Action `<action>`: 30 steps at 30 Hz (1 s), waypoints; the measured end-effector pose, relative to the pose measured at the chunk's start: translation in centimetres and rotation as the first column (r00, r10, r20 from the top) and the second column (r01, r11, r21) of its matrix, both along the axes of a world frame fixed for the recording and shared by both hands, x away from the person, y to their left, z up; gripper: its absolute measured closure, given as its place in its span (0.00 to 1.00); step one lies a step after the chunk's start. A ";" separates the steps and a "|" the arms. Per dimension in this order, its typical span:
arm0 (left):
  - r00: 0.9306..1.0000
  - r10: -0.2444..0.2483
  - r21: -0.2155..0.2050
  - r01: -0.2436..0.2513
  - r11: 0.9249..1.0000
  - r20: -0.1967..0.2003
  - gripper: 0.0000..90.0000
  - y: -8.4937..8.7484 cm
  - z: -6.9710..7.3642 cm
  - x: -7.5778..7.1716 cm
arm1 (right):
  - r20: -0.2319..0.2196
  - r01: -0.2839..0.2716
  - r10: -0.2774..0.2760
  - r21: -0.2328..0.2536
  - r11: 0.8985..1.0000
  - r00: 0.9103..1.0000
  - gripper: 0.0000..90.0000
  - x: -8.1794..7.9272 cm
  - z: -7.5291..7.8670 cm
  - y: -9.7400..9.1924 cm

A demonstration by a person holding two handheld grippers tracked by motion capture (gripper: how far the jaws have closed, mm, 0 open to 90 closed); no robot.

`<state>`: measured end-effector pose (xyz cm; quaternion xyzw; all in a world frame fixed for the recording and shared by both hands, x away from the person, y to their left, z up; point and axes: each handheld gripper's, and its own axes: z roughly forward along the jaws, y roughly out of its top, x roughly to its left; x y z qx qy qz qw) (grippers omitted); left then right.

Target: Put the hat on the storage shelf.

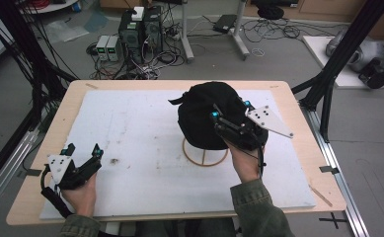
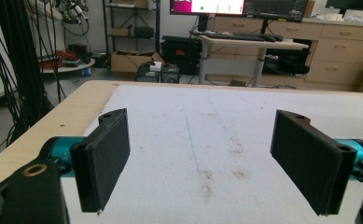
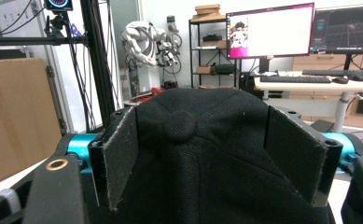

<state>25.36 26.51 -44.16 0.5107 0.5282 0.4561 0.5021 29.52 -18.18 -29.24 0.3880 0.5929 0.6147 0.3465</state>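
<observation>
A black cap (image 1: pixel 202 116) sits on a thin wire stand with a ring base (image 1: pixel 205 157), right of centre on the white mat (image 1: pixel 130 123). My right gripper (image 1: pixel 230 112) is at the cap's right side. In the right gripper view its jaws stand wide apart on either side of the crown (image 3: pixel 202 154), with the cap's top button between them, and the gripper (image 3: pixel 202 116) is open. My left gripper (image 1: pixel 85 149) rests low at the mat's near left corner. It (image 2: pixel 202 121) is open with only bare mat between its pads.
A small dark stain (image 1: pixel 114 160) marks the mat near the left gripper. The wooden table (image 1: pixel 66 108) shows around the mat's edges. Black frame posts (image 1: pixel 337 54) rise at the right, with cables and computer boxes (image 1: pixel 140 29) on the floor beyond the far edge.
</observation>
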 end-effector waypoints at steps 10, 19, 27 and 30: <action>1.000 0.001 0.000 -0.001 1.000 0.002 0.22 0.0 0.0 0.0 | -0.006 0.025 -0.025 0.001 1.000 1.000 0.26 -0.2 0.0 -1.9; 1.000 0.003 -0.012 -0.003 1.000 -0.003 0.22 0.0 -0.1 0.1 | -0.001 0.062 -0.062 0.023 0.998 0.998 0.26 -0.6 -0.2 -4.2; 1.000 0.000 -0.011 0.000 1.000 -0.006 0.22 0.0 -0.1 0.1 | -0.021 0.106 -0.105 0.028 0.994 0.994 0.26 -0.4 -0.9 -6.4; 1.000 0.001 -0.010 -0.001 1.000 -0.005 0.22 0.0 -0.1 0.1 | -0.024 0.129 -0.128 0.027 0.991 0.991 0.26 -0.4 -1.3 -7.3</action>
